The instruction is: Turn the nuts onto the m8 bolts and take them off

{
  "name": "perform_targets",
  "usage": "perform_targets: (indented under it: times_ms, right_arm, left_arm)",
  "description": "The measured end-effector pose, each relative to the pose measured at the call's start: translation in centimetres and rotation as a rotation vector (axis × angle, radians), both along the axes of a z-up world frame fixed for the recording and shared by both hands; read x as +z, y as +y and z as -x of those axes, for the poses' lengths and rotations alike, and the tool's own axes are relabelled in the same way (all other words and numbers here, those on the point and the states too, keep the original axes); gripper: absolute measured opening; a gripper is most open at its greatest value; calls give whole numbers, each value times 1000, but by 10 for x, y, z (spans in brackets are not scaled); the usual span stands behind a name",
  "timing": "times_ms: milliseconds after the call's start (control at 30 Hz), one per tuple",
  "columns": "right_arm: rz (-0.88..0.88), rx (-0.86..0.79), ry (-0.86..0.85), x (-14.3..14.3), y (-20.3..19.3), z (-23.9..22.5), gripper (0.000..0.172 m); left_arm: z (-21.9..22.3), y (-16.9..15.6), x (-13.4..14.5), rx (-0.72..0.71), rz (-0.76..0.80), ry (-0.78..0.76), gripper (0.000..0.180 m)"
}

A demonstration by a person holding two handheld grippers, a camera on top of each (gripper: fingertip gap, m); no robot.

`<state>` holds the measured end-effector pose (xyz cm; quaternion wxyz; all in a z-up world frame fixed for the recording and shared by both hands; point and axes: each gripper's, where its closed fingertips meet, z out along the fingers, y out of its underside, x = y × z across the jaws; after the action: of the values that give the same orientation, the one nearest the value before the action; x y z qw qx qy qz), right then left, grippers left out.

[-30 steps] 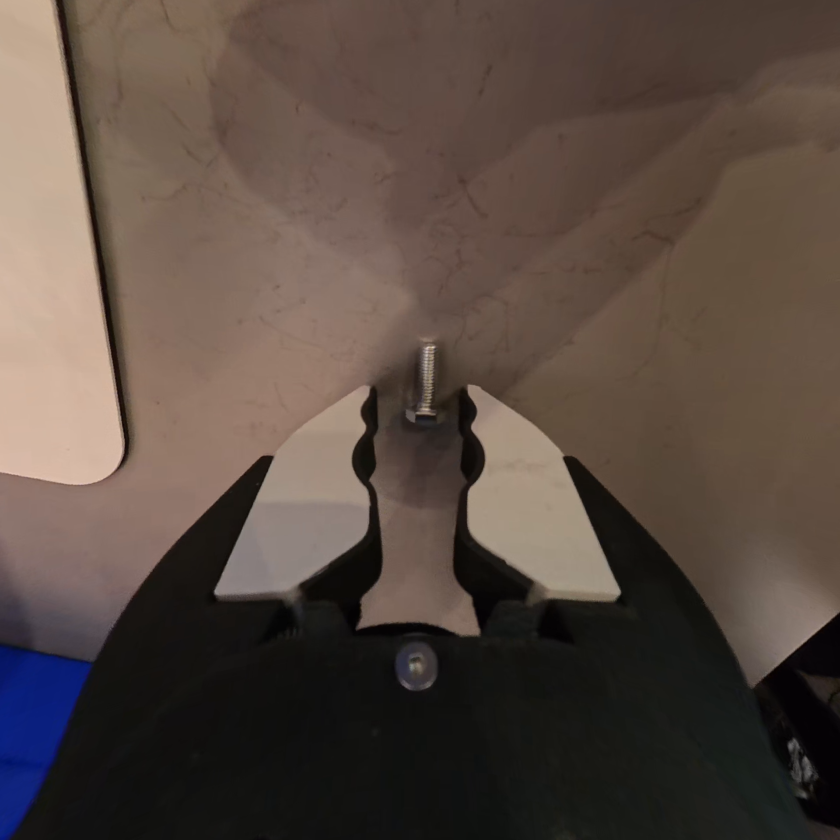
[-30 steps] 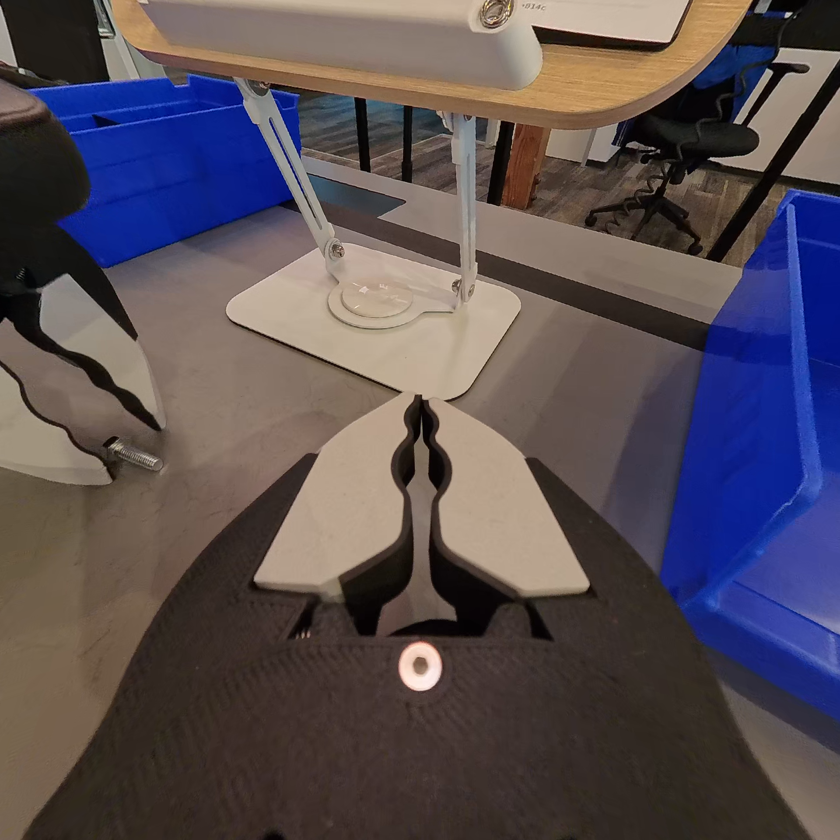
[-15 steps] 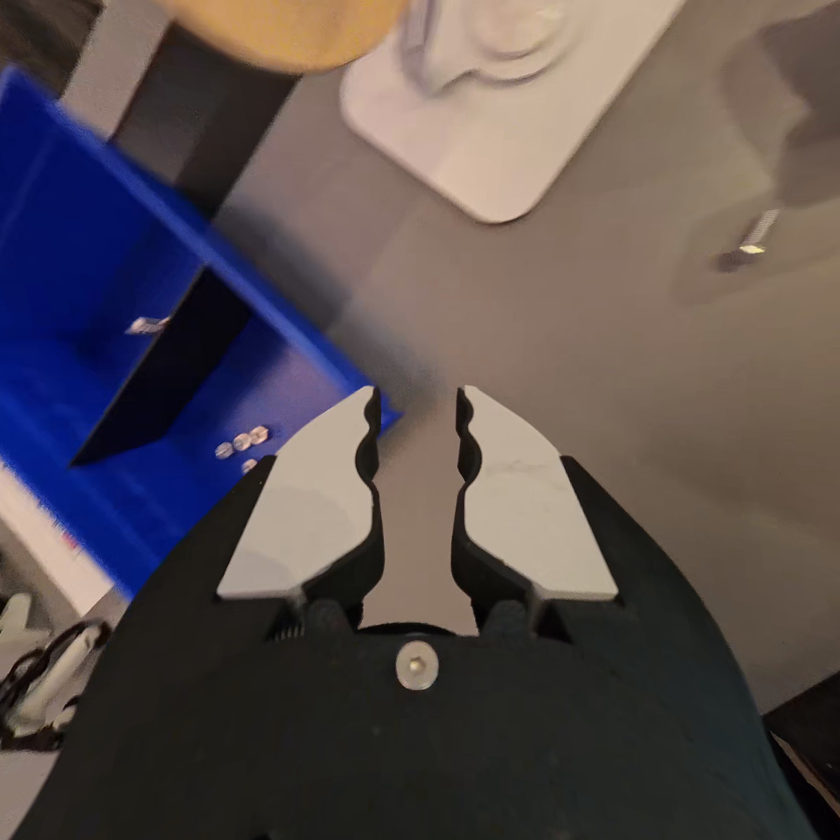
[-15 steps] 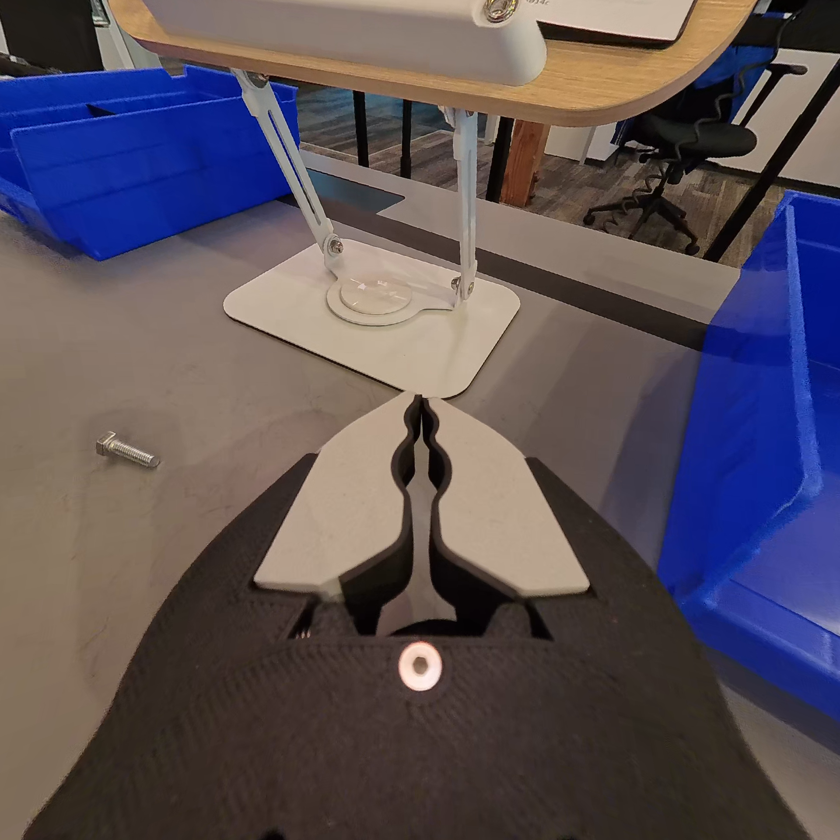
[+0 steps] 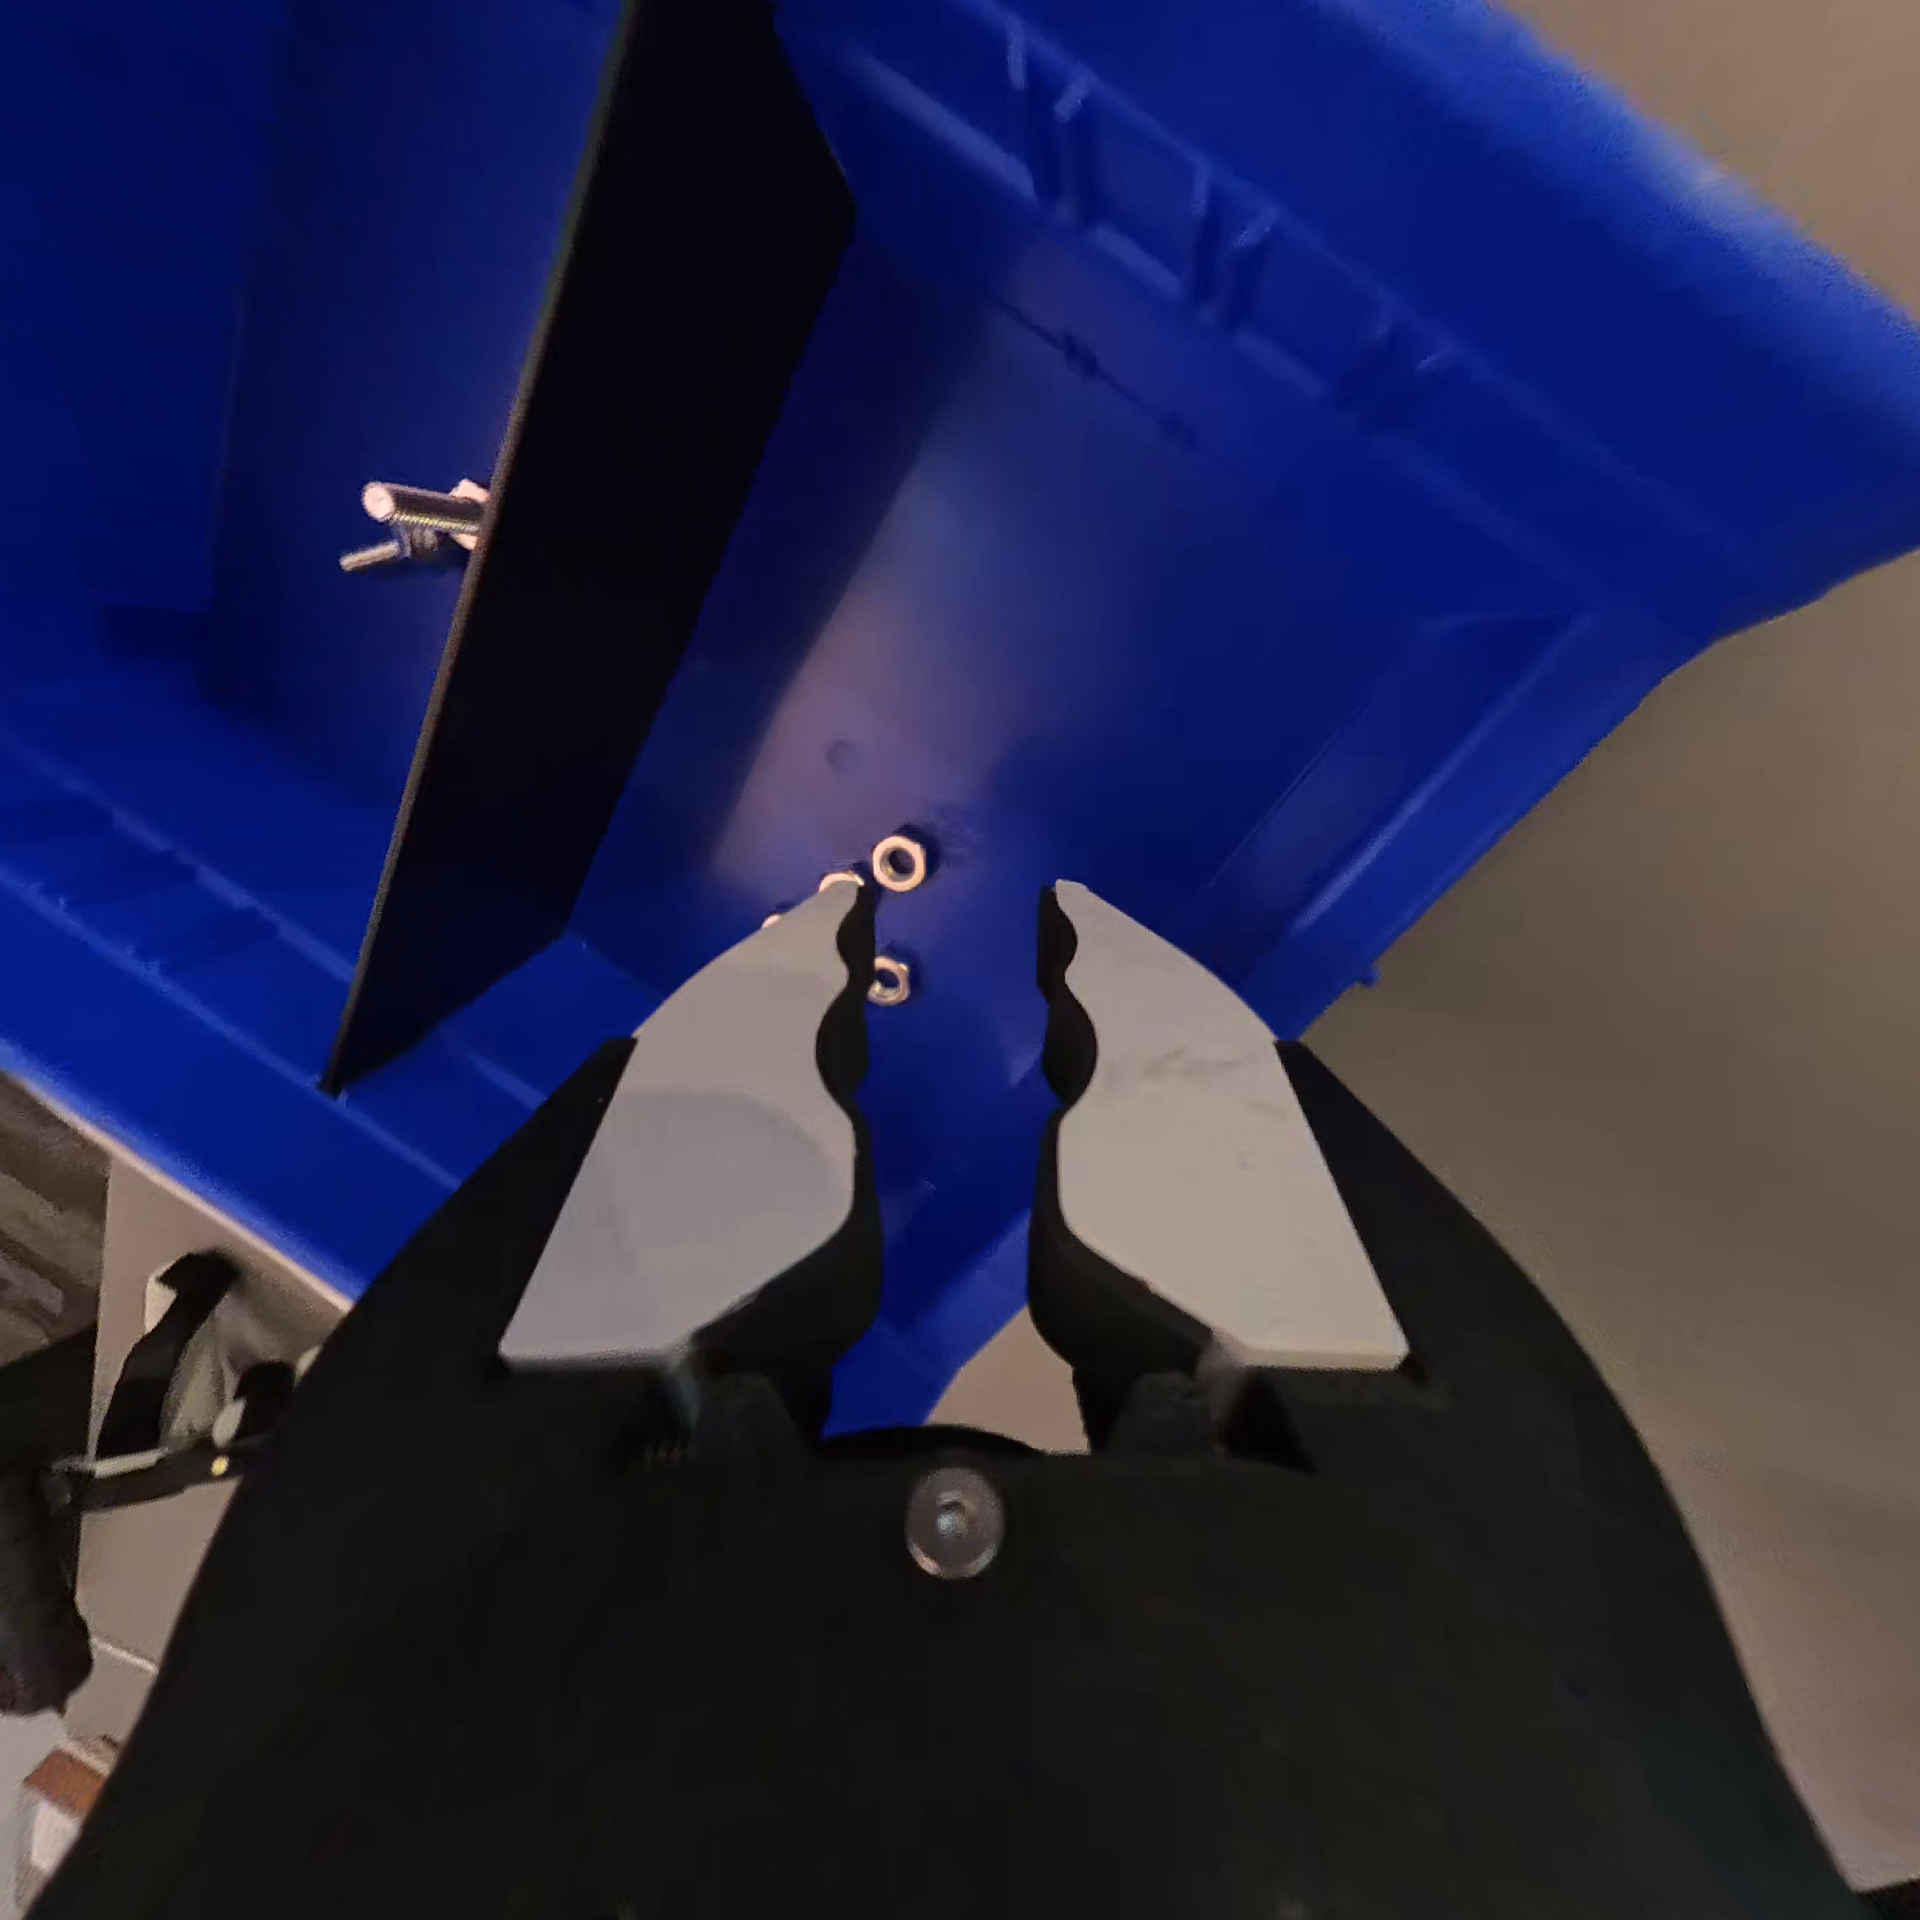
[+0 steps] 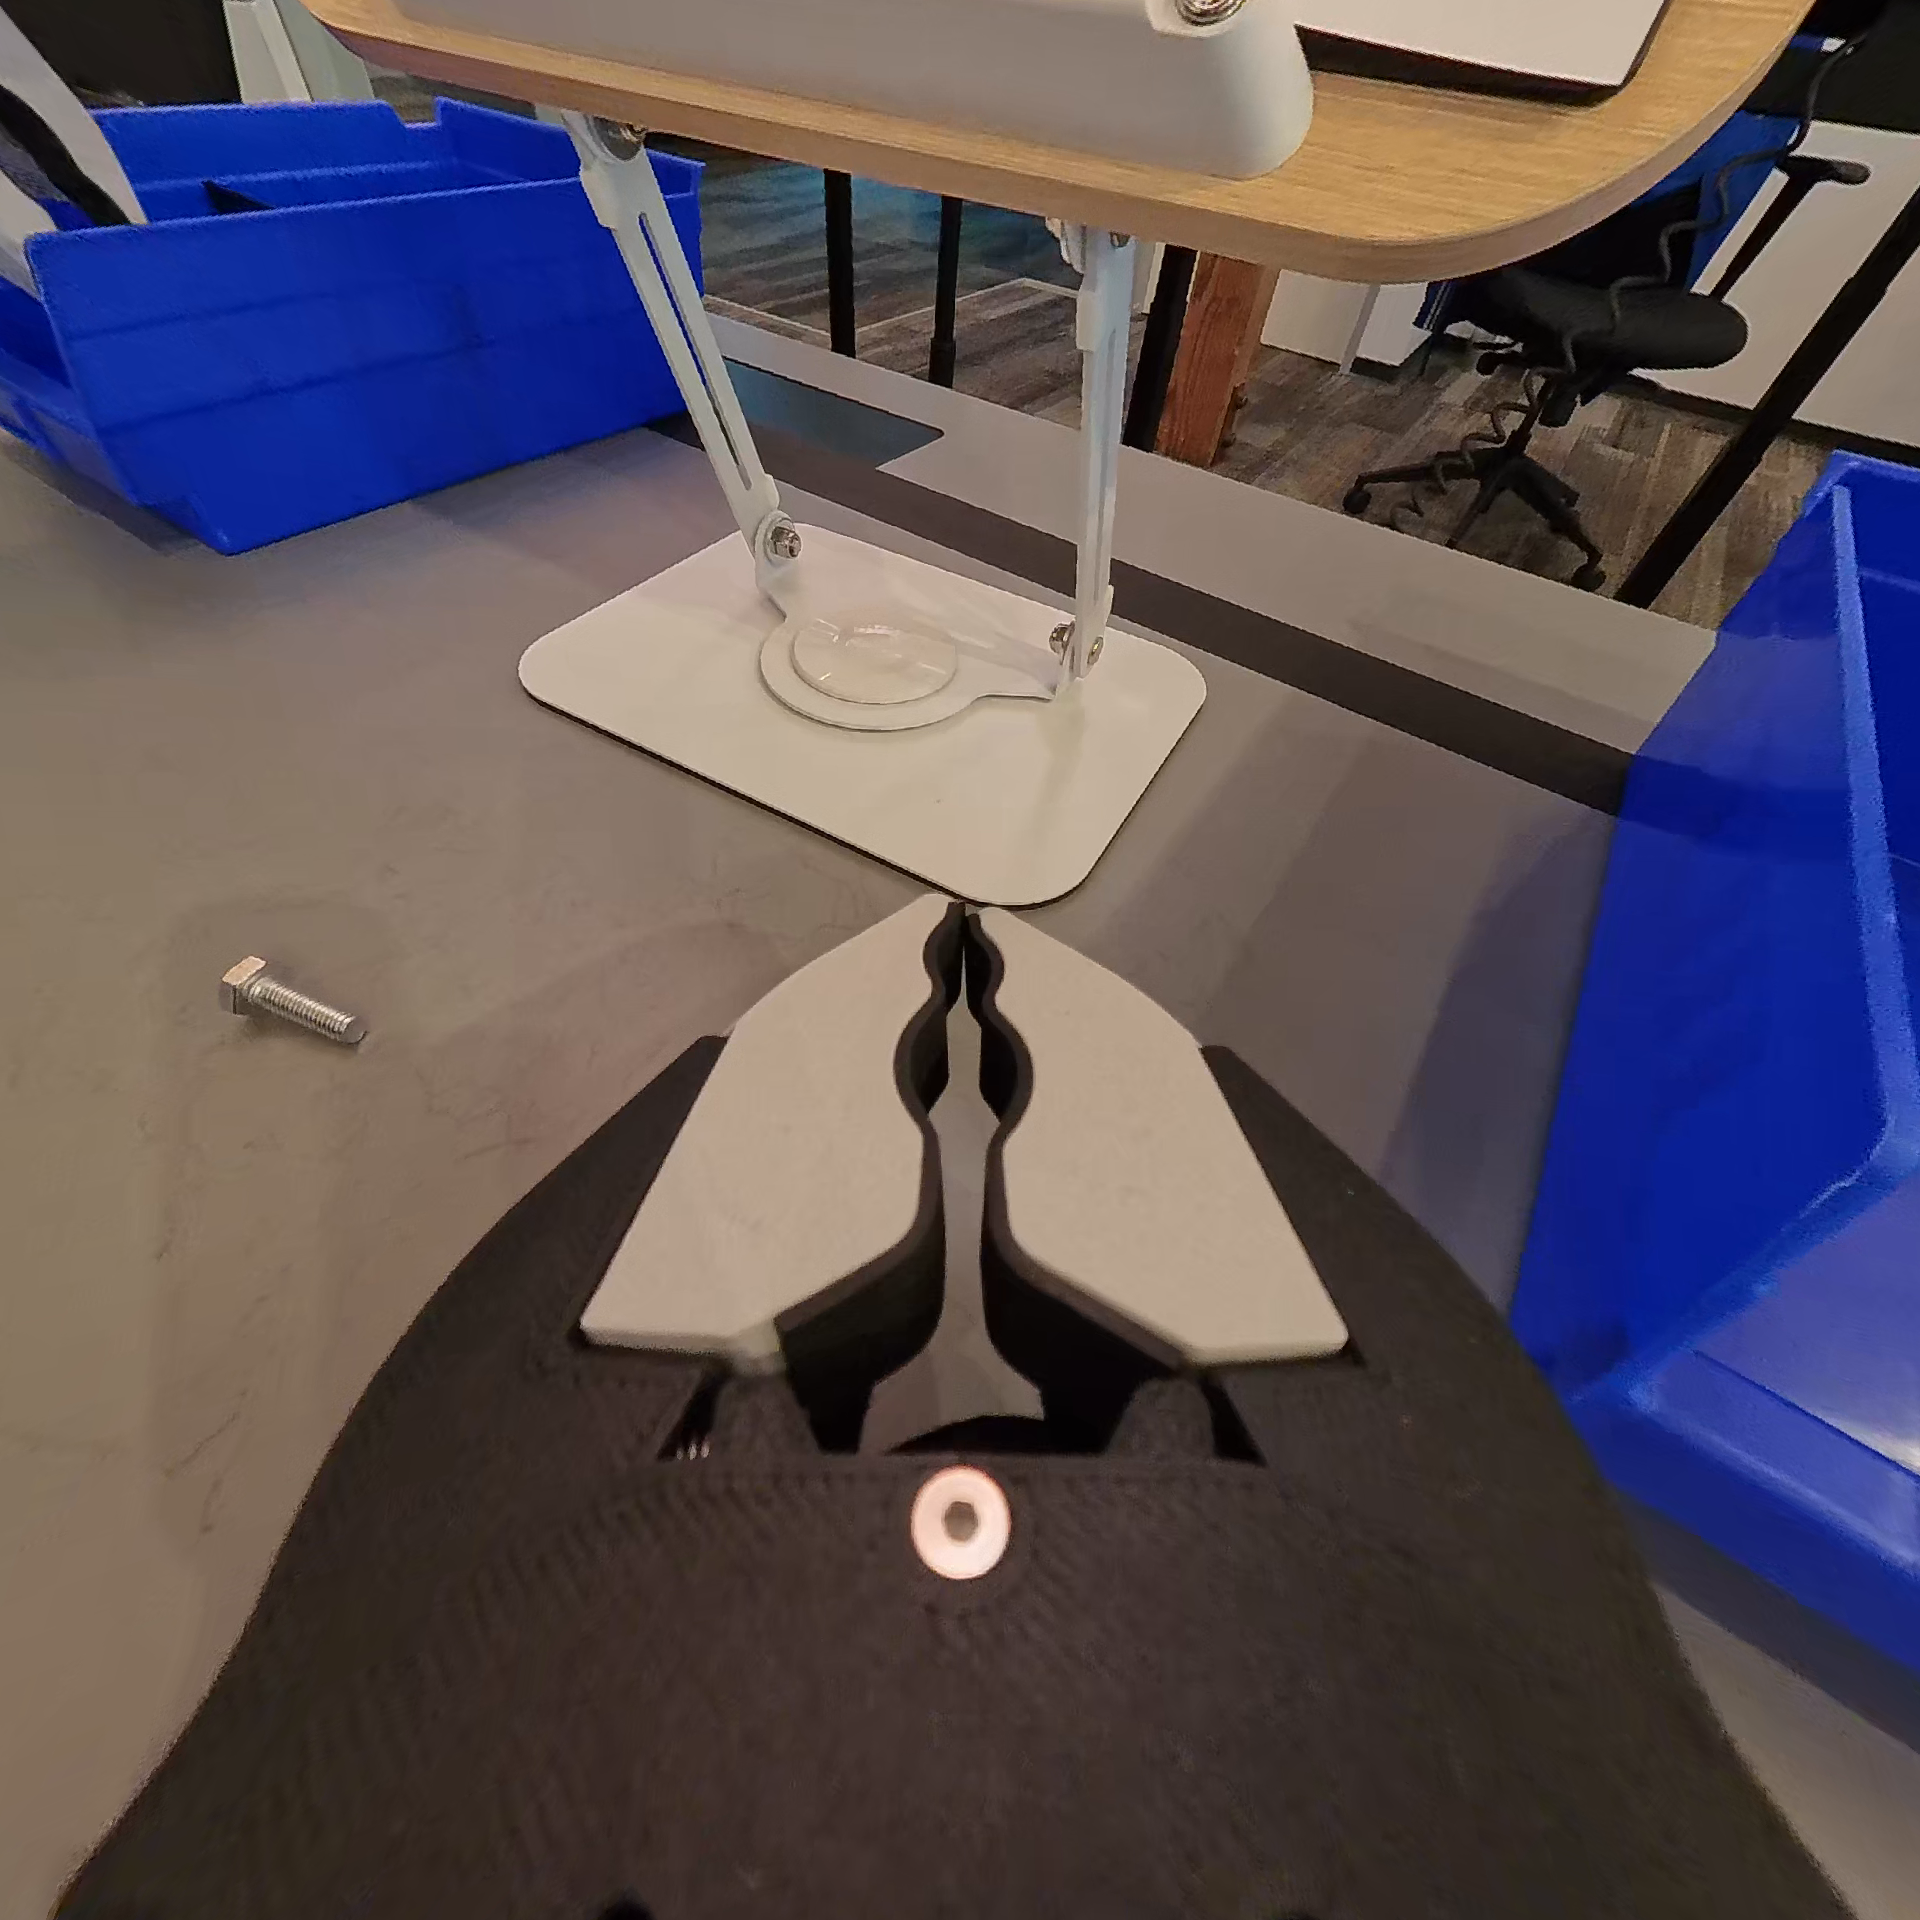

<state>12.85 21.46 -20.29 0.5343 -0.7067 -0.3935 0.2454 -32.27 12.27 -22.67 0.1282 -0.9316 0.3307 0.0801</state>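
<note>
— Bolt (image 6: 292, 1001)?
— Lying flat on the grey table (image 6: 416, 790), left-centre of the right wrist view; long axis running upper left to lower right, hex head at upper left, threaded tip at lower right. Well left of the right gripper (image 6: 958, 914), untouched.
— Right gripper?
— Clenched, tips meeting on nothing.
— Bins?
— Blue bin (image 5: 1351, 436) split by a black divider (image 5: 644, 499). Nuts (image 5: 899, 862) on the floor right of the divider; more bolts (image 5: 421, 520) left of it.
— Left gripper (image 5: 951, 904)?
— Released, poised over the nuts; one nut (image 5: 889, 981) just inside the left finger (image 5: 748, 1081), no pad pressing it.
</note>
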Motion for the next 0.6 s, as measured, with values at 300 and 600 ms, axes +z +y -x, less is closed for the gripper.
perform_targets:
  times_ms: [300, 600]
  right_arm:
    - [-1, 12, -16, -2, -2, 2, 0]
    - [-3, 25, -30, -4, -3, 4, 0]
  left_arm:
    - [23, 4, -31, -88, 120, 29, 28]
    - [26, 7, -39, -158, 200, 42, 28]
